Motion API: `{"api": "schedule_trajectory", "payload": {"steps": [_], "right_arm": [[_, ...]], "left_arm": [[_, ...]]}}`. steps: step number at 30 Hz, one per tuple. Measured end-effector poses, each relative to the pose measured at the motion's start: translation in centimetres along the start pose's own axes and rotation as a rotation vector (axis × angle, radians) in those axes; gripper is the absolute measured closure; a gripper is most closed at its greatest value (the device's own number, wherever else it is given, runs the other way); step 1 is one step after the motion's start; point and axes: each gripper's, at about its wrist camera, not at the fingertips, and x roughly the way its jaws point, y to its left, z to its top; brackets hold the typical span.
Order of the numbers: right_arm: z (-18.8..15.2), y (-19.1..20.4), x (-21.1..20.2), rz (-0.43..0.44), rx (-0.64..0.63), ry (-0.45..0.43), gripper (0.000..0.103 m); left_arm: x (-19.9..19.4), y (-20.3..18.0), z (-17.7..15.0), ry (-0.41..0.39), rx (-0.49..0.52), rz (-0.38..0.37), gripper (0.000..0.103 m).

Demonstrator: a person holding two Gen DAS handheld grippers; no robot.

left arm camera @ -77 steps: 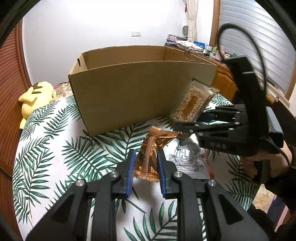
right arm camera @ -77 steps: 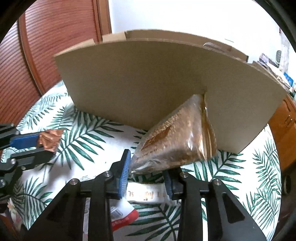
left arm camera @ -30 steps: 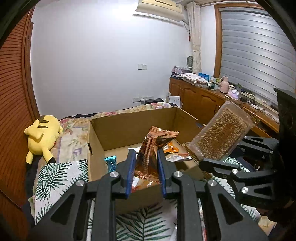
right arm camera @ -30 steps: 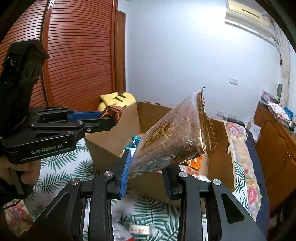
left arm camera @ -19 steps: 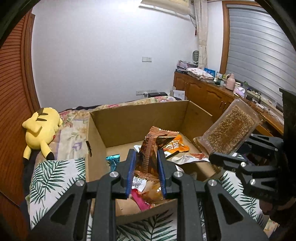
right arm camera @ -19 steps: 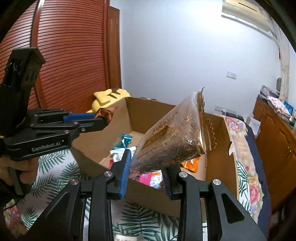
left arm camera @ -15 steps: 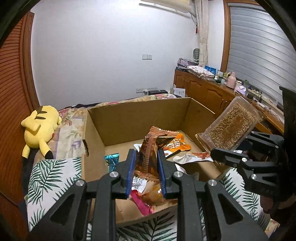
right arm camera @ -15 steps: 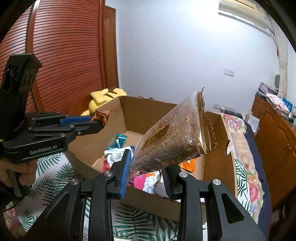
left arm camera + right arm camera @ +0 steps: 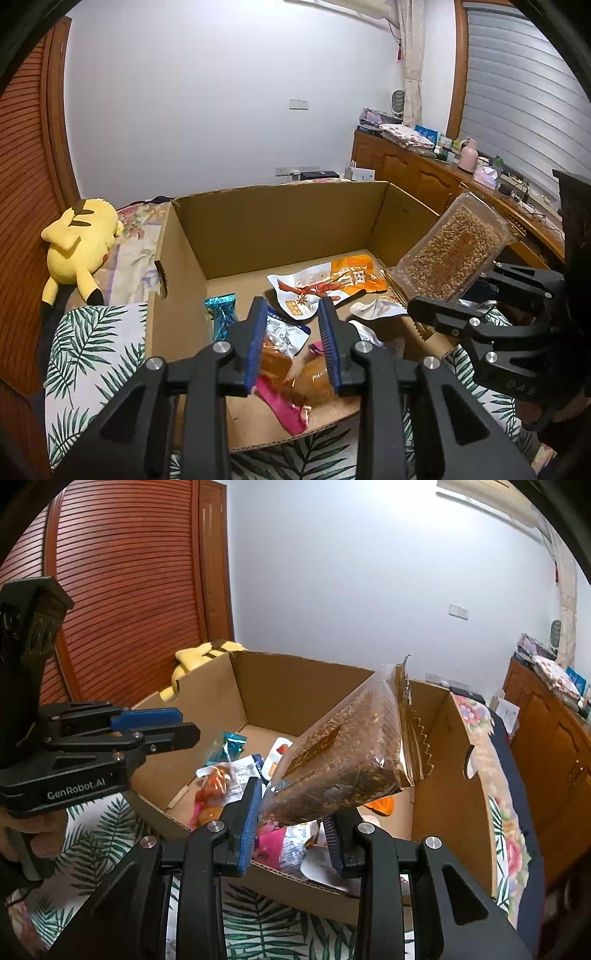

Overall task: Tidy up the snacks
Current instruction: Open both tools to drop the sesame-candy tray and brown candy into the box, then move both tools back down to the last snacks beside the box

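Cardboard box (image 9: pixel 177 254) sat open-topped on the leaf-print counter (image 9: pixel 92 343), collecting loose snack packets. Left tongs (image 9: pixel 293 343) hung spread and empty above its near edge, likely because their load belonged inside. Right tongs (image 9: pixel 291 823) were clenched on the clear grain bar pack (image 9: pixel 340 760), tilted toward one o'clock over the box, probably poised for dropping in.

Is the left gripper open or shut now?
Open: the left gripper has parted fingers with nothing clamped; snacks in the cardboard box show through.

One cardboard box (image 9: pixel 280 221), one plush toy (image 9: pixel 79 240), two grippers.
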Motion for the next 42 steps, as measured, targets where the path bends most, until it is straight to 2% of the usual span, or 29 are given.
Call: {"api": "schedule_trajectory", "payload": {"steps": [4,9,13,16,21,31,42], "right_arm": [[0.2,0.2,0.1,0.004,-0.001,0.006,0.071],[0.4,0.0,0.4,0.015,0.009,0.027,0.068],[0.5,-0.1,0.5,-0.001,0.012,0.042,0.053],[0.6,-0.1,0.4,-0.008,0.001,0.057,0.046],[0.6,0.0,-0.9,-0.037,-0.009,0.062,0.045],[-1.8,1.8,-7.0,-0.044,-0.007,-0.004,0.045],[-6.9,3.8,-10.7,0.0,0.024,-0.025,0.046]], "left_arm": [[-0.5,0.0,-0.4,-0.005,-0.001,-0.007,0.072],[-0.8,0.0,-1.1,0.001,0.002,0.004,0.062],[-1.2,0.2,-1.7,0.003,-0.001,0.016,0.058],[-1.9,0.3,-2.0,-0.007,-0.009,0.017,0.055],[-3.8,0.1,-2.4,-0.016,0.008,0.026,0.054],[-9.4,-1.6,-3.9,-0.058,0.045,0.028,0.052],[-13.3,-4.7,-10.0,-0.039,0.082,0.016,0.052]]}}
